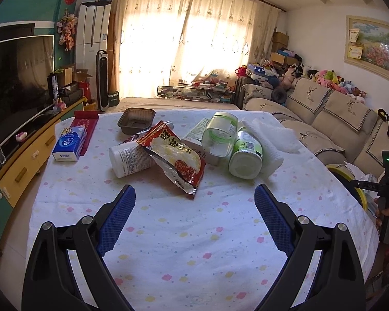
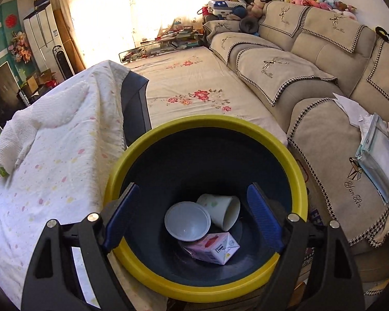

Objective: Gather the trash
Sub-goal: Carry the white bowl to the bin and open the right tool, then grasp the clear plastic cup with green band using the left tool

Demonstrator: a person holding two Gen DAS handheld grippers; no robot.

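Cloth-covered table [image 1: 194, 233] holds snack wrapper [image 1: 176, 159]; right gripper [image 2: 193, 216] open over bin [image 2: 207, 127].

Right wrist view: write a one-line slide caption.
Open right gripper over yellow-rimmed bin holding a paper cup, plastic lid and pink carton.

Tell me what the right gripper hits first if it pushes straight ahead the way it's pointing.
The right gripper stands open over the yellow-rimmed bin, aimed inside. Straight on, it would likely meet the white lid first, beside the paper cup; depth is uncertain.
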